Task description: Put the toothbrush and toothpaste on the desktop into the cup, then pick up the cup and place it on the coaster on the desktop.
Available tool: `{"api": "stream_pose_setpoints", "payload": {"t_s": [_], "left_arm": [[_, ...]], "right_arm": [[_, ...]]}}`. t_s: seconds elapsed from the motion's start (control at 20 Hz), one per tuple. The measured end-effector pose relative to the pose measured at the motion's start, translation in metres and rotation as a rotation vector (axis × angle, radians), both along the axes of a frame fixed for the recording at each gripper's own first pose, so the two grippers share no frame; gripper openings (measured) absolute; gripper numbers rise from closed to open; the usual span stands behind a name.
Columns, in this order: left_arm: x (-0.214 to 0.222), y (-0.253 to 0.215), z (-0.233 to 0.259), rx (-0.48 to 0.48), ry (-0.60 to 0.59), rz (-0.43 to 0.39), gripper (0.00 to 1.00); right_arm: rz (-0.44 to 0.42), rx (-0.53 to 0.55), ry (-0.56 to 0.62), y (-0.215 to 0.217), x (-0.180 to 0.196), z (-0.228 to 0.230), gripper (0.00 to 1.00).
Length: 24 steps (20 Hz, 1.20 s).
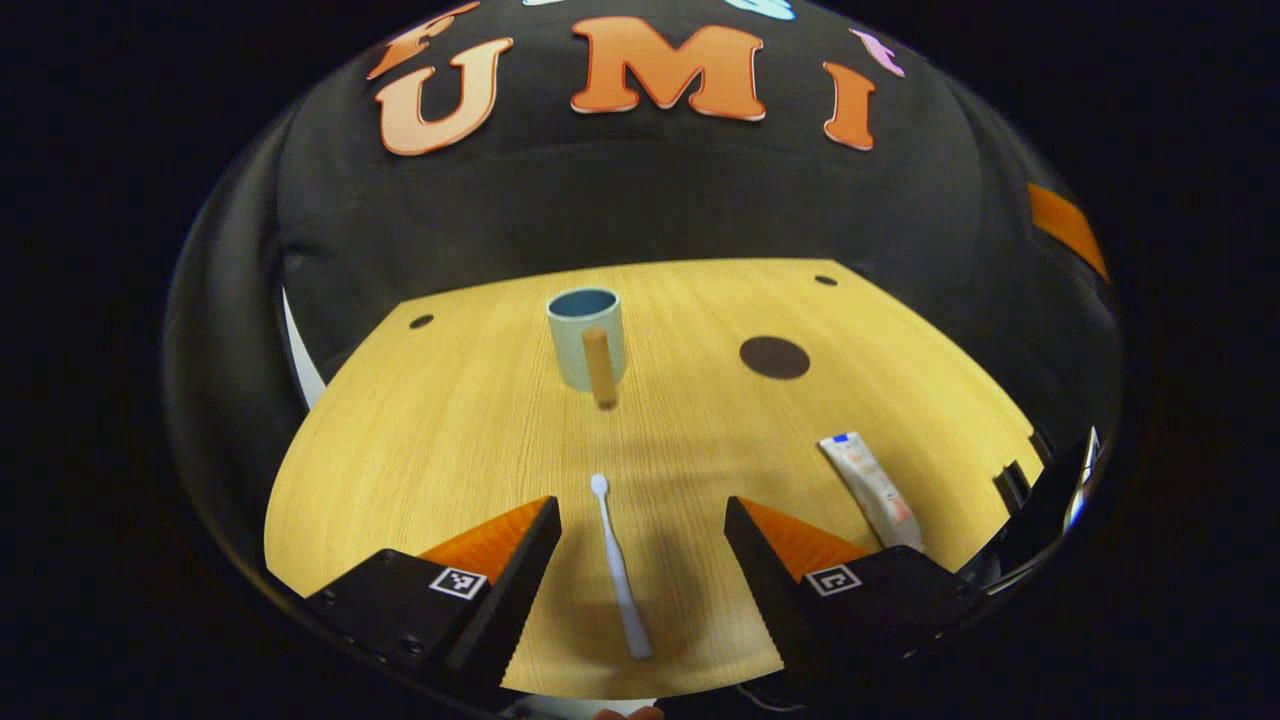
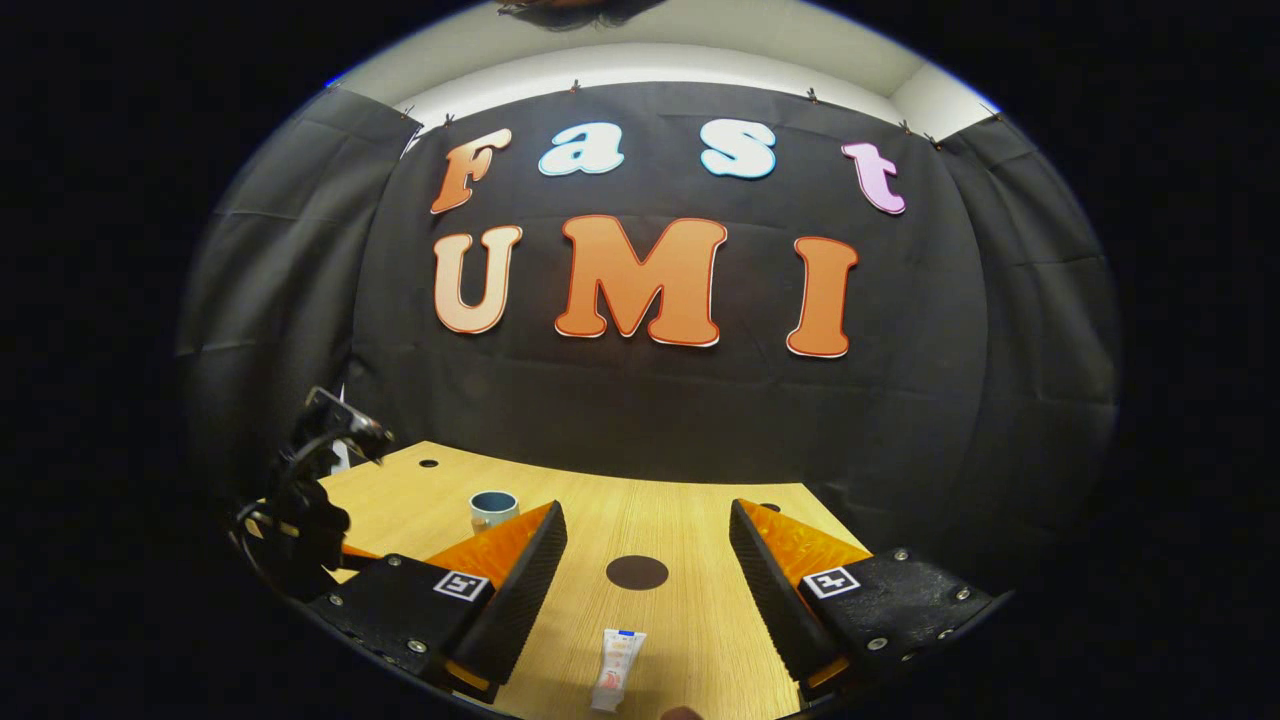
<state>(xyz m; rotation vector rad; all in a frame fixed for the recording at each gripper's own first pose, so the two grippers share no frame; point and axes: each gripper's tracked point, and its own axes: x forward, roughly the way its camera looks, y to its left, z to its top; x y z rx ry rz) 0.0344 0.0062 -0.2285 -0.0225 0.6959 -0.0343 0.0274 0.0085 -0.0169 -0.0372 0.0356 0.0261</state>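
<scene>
While both grippers, left gripper (image 1: 640,530) and right gripper (image 2: 648,545), gape wide and empty, toothbrush (image 1: 620,570) and toothpaste (image 1: 872,488) lie near; cup (image 1: 586,338) stands far, coaster (image 1: 774,357) to its right, nothing done.

Left gripper view: camera high above the near edge of the worktop (image 1: 450,420), tilted down, close over the toothbrush (image 1: 620,570), facing the mug (image 1: 585,340) and booth wall. Right gripper view: camera low, nearly level, facing the wall across the worktop, the toothpaste tube (image 2: 617,668) nearest. Both views share the mug, the coaster (image 1: 774,357) right of it, and the tube.
</scene>
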Motion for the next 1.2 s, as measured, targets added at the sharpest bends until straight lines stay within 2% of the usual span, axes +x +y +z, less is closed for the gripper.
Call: {"api": "stream_pose_setpoints", "payload": {"t_s": [0.1, 0.15, 0.25, 0.55, 0.65, 0.7, 0.85, 0.9, 0.95, 1.0, 1.05, 1.1, 1.2], "left_arm": [[0.001, -0.002, -0.020, -0.004, 0.053, 0.012, 0.99], [0.002, 0.000, -0.027, -0.016, 0.075, 0.019, 0.95], [-0.001, 0.003, -0.035, -0.029, 0.126, 0.023, 1.00], [-0.008, 0.005, -0.056, -0.046, 0.199, 0.024, 0.97], [-0.015, 0.009, -0.065, -0.060, 0.239, 0.041, 0.90], [-0.019, 0.012, -0.067, -0.061, 0.255, 0.047, 0.82], [-0.021, 0.010, -0.075, -0.058, 0.274, 0.045, 0.80], [-0.018, 0.008, -0.070, -0.061, 0.258, 0.037, 0.72], [-0.016, 0.006, -0.074, -0.058, 0.271, 0.028, 0.71], [-0.011, 0.004, -0.068, -0.054, 0.258, 0.016, 0.58], [-0.006, 0.002, -0.069, -0.057, 0.262, 0.008, 0.54], [0.001, 0.001, -0.066, -0.052, 0.257, 0.007, 0.45], [0.017, 0.001, -0.061, -0.059, 0.261, 0.015, 0.43]], "right_arm": [[-0.003, 0.000, 0.013, -0.001, 0.002, -0.003, 0.98], [-0.006, 0.007, 0.016, -0.002, 0.003, -0.004, 0.97], [-0.012, 0.009, 0.014, -0.003, 0.005, -0.003, 0.97], [-0.029, 0.003, 0.026, -0.008, 0.009, -0.007, 0.97], [-0.023, 0.001, 0.027, -0.007, 0.009, -0.007, 0.97], [-0.017, 0.001, 0.032, -0.005, 0.010, -0.008, 0.97], [-0.015, -0.003, 0.039, -0.003, 0.009, -0.011, 0.96], [-0.014, -0.001, 0.039, -0.002, 0.009, -0.011, 0.96], [-0.013, -0.002, 0.040, -0.001, 0.008, -0.012, 0.96], [-0.011, -0.002, 0.041, 0.000, 0.008, -0.012, 0.96], [-0.010, -0.002, 0.039, 0.001, 0.009, -0.012, 0.96], [-0.010, 0.000, 0.040, 0.002, 0.008, -0.012, 0.96], [-0.007, -0.001, 0.042, 0.005, 0.008, -0.013, 0.96]]}}
